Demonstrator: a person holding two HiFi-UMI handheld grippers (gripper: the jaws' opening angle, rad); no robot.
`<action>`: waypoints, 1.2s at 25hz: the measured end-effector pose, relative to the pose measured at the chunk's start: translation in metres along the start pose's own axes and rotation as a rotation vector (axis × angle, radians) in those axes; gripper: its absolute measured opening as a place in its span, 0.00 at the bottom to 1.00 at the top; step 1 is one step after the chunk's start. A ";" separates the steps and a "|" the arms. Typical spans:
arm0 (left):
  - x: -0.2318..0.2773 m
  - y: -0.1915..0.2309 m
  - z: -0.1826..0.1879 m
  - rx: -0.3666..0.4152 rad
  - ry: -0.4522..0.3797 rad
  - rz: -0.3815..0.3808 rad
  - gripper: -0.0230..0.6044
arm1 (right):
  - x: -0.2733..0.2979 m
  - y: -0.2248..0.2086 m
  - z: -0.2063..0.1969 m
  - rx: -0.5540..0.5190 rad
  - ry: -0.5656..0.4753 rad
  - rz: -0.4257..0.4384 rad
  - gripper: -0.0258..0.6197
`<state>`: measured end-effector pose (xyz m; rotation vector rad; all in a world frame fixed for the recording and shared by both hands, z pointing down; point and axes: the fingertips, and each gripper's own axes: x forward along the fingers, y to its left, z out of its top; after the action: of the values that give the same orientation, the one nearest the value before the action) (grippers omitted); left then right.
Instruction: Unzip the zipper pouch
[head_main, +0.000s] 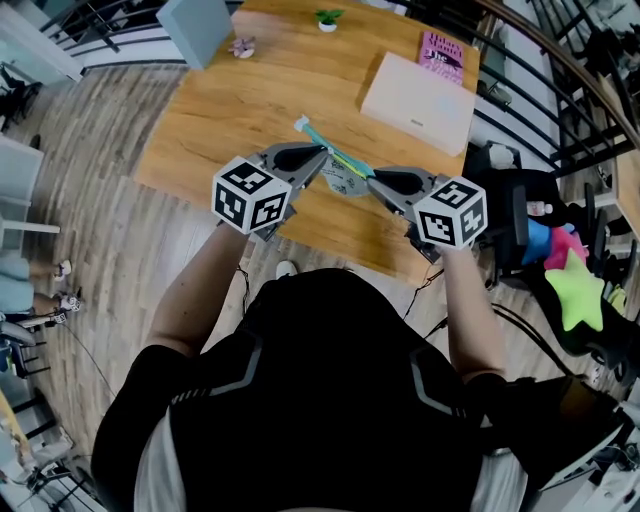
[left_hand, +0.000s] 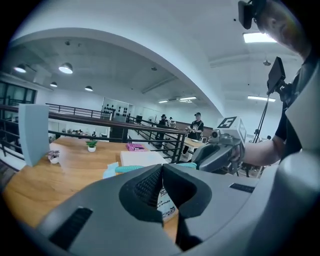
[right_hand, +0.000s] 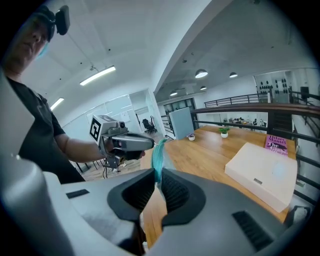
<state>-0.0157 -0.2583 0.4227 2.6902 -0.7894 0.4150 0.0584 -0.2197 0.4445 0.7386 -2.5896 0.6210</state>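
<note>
The zipper pouch (head_main: 346, 180) is clear with dark print and a teal zipper band (head_main: 322, 140). It hangs in the air over the near edge of the wooden table (head_main: 230, 110), held between both grippers. My left gripper (head_main: 326, 152) is shut on the teal top edge; in the left gripper view the printed body (left_hand: 165, 200) hangs below its closed jaws (left_hand: 162, 166). Whether it pinches the zipper pull is hidden. My right gripper (head_main: 372, 181) faces it, shut on the teal band (right_hand: 159, 152) that rises from between its jaws (right_hand: 156, 172).
On the table's far right lie a white box (head_main: 418, 100) and a pink book (head_main: 441, 55). At the back stand a small potted plant (head_main: 327, 19) and a grey-blue panel (head_main: 195, 28). A black chair with bright plush toys (head_main: 575, 285) is at the right, by a railing.
</note>
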 end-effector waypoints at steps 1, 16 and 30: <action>0.000 0.002 0.000 0.000 0.001 0.009 0.09 | 0.000 -0.001 0.000 0.000 0.000 0.002 0.12; -0.022 0.063 -0.006 -0.086 -0.011 0.162 0.09 | 0.008 -0.018 -0.002 0.003 0.024 0.003 0.12; -0.020 0.099 -0.027 -0.092 0.028 0.215 0.09 | 0.041 -0.048 -0.009 -0.019 0.089 -0.075 0.12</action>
<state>-0.0923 -0.3190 0.4607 2.5183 -1.0678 0.4524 0.0553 -0.2682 0.4853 0.7809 -2.4712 0.5922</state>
